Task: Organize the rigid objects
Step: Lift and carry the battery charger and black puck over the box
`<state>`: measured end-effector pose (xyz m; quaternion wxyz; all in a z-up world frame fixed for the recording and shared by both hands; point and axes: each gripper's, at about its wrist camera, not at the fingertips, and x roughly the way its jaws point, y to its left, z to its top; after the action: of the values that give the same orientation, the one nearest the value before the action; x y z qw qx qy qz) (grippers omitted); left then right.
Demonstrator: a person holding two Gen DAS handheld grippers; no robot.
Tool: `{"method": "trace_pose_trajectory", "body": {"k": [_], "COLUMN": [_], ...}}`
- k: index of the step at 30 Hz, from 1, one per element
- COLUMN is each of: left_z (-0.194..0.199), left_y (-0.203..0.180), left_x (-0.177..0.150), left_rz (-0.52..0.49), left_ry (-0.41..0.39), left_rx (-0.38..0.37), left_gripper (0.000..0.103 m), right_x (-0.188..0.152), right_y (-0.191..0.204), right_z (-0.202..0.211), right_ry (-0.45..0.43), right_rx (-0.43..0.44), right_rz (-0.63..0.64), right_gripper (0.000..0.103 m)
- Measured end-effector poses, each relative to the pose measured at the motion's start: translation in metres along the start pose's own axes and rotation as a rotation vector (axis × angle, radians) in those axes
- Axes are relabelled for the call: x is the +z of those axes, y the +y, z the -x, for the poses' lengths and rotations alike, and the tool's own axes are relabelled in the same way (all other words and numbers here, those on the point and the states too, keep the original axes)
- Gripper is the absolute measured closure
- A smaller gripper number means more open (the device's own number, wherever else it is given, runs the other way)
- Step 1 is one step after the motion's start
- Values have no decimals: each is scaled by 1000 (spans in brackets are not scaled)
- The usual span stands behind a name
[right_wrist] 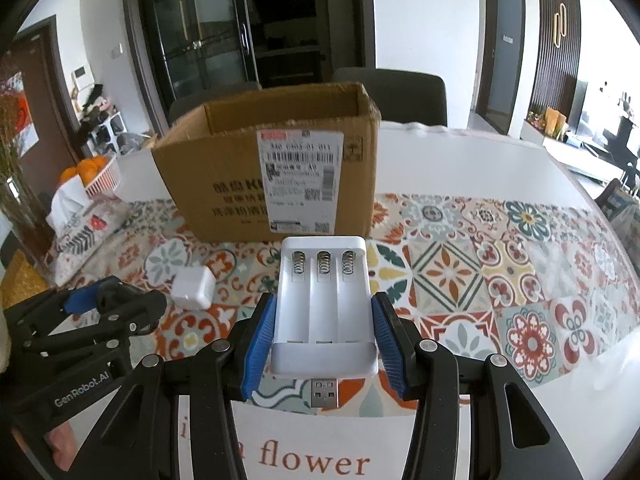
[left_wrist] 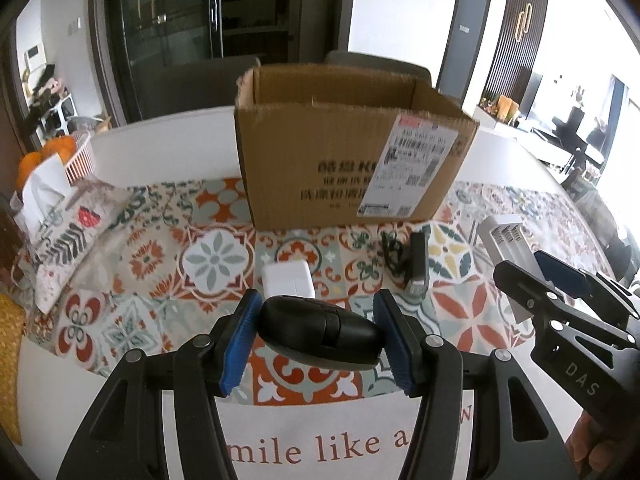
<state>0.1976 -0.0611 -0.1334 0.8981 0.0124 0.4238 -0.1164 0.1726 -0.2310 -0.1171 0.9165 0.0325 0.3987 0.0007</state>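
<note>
Your left gripper (left_wrist: 318, 334) has its jaws closed on a black computer mouse (left_wrist: 320, 330); the blue pads (left_wrist: 240, 344) press on its two sides and the mouse is lifted off the cloth, lying across the gap.

Your right gripper (right_wrist: 324, 334) has its jaws closed on a white USB battery charger (right_wrist: 324, 304). It has three empty slots with springs at the far end, and its USB plug (right_wrist: 325, 393) points back toward you. The charger is also in the air, above the near part of the table.

The table (left_wrist: 168, 140) is white and a patterned tile-print cloth (left_wrist: 160, 264) covers its middle and near part. An open cardboard box (left_wrist: 352, 160) stands on the far edge of the cloth, near the middle of the table, with a shipping label (right_wrist: 301, 176) on the side facing you.

Between the box and your grippers, a white power adapter (left_wrist: 288, 280) lies on the cloth, just beyond the mouse in the left view. To the right of it lies a dark device with a black cable (left_wrist: 414, 268); I think it is another charger, but the picture is too blurred to be sure.

At the left edge of the table there is a tissue box in a patterned cover (left_wrist: 68, 232), and behind it a pink basket with oranges (left_wrist: 76, 156).
</note>
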Motion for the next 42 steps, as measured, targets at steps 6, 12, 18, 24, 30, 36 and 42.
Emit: {"method": "trace_pose_trajectory", "body": {"k": [6,12,18,24,30,36,42], "left_z": [17,33,44,51,53,52,51], "left_y": [0,1,2,3,3,1,-5], "left_x": [16,36,56,74,95,117,137], "left_rz": [-5,-12,-21,-25,-40,-65,-91], "left_ry": [-50,-101,-144,-178,-200,-221,-247], "left_rx": [-5,-11,-12,-18,-18,-12,-11], "left_gripper": [46,46,46,46,46,46,46], "right_x": [16,34,52,72,94,115,134], "right_y": [3,6,9,12,14,13,11], "right_z": [13,26,34,41,41,37,29], "right_ry": [-43,-95,-142,-181,-212,-224,-218], "right_rx": [6,13,22,32,33,42,52], "right_rz": [5,8,10,11,17,17,22], "right_gripper": [54,54,54,54,54,54,54]}}
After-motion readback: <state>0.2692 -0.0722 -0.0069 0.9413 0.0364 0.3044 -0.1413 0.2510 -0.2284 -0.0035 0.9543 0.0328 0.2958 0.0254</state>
